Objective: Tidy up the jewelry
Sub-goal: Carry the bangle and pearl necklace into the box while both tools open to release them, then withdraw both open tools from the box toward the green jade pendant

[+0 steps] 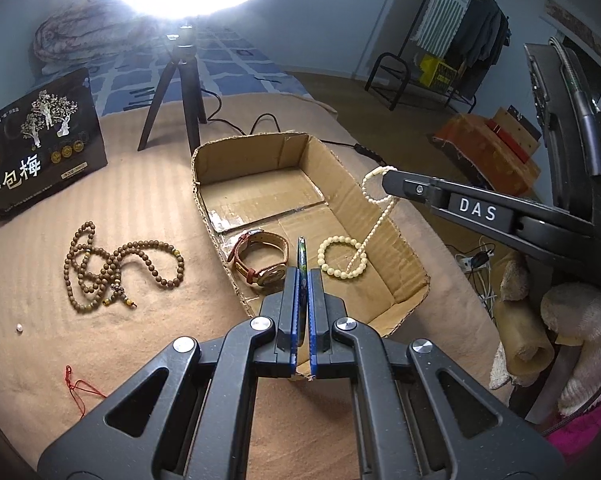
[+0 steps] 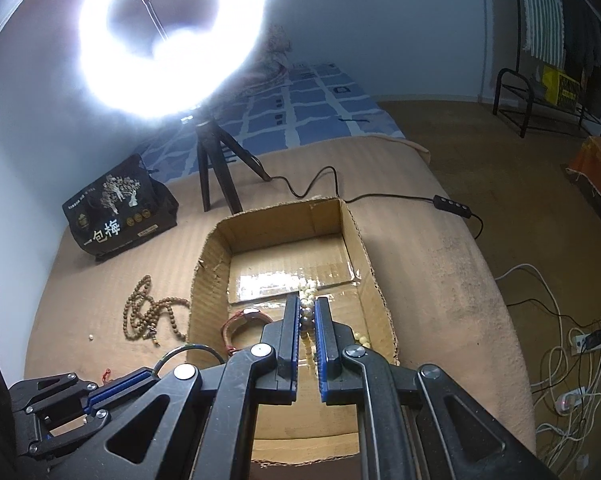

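Both grippers are clamped: the left gripper on a thin bangle standing on edge at frame centre, the right gripper on a cream bead strand. Below them, the cardboard box holds a watch and cream bracelet; brown prayer beads lie on the blanket at left.

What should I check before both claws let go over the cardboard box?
1. Left claw shut on thin green bangle: ok.
2. Right claw shut on cream bead necklace: ok.
3. Necklace's lower end over open brown cardboard box, reaching the cream bead bracelet inside: ok.
4. Bangle above the box floor, not the rim: cannot tell.
5. Leather-strap watch clear of the bangle's drop spot: cannot tell; it lies close beside.
6. Brown wooden bead mala boxed: not ok, it lies on the tan blanket.
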Motion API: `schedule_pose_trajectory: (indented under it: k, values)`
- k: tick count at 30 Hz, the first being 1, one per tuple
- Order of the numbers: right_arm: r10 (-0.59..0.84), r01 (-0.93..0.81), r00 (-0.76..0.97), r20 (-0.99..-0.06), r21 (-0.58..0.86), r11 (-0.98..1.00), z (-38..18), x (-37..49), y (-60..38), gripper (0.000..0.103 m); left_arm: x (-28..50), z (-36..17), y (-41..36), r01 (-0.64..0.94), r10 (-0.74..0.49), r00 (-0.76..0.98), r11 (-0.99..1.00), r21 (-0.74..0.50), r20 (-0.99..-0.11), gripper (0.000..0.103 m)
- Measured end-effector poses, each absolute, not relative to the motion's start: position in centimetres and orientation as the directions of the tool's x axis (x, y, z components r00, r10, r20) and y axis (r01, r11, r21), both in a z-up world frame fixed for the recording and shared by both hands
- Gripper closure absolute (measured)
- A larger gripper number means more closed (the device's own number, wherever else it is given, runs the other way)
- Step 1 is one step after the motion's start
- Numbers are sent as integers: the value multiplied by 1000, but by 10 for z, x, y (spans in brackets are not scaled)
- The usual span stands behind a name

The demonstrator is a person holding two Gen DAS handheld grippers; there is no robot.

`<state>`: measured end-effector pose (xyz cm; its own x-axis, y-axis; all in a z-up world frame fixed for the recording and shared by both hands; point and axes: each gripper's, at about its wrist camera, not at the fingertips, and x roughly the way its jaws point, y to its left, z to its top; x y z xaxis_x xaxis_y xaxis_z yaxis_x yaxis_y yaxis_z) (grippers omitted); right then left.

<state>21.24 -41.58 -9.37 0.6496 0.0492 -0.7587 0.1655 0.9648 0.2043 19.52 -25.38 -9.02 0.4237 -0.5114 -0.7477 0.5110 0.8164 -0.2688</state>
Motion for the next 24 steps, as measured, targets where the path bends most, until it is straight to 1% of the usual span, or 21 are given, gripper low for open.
schedule_pose_trajectory:
  k: [11,13,14,15,16,17,18,19,20,21,22,24]
  values:
    - [50,185,620,-783,208,960,-107,216,-424,98,193,-100,-263,525,-507,396,809,-264,-766,102]
    - [47,188,619,-784,206,960,-107,216,-424,95,192,-100,-264,525,-502,403,812,-256,-765,102]
    - [45,189,617,-785,204,961,-108,216,-425,91,192,-100,-264,528,-504,401,810,-257,-765,102]
    - [37,194,617,-786,198,961,-107,216,-425,76,193,-100,-264,529,-502,398,809,-255,-768,102]
    - [34,195,618,-785,196,961,-107,217,-425,67,193,-100,-265,528,-497,398,812,-251,-771,100]
    - [30,197,618,-785,192,961,-107,217,-424,67,194,-101,-265,527,-494,397,813,-248,-774,98]
    - [30,197,619,-785,193,961,-107,217,-425,65,194,-101,-264,525,-493,397,814,-249,-774,88]
    - [28,199,620,-784,192,961,-106,217,-425,58,193,-101,-264,522,-490,400,816,-247,-774,74]
    - [24,202,623,-782,191,961,-106,217,-425,53,193,-101,-263,519,-488,406,819,-244,-773,68]
    - [19,206,628,-778,189,960,-105,216,-425,44,193,-101,-261,516,-487,412,821,-243,-770,64]
    - [17,207,631,-776,189,960,-105,216,-425,38,193,-101,-261,515,-485,413,823,-241,-771,64]
    - [14,207,636,-771,189,960,-104,216,-424,32,193,-102,-260,513,-477,413,826,-235,-775,63]
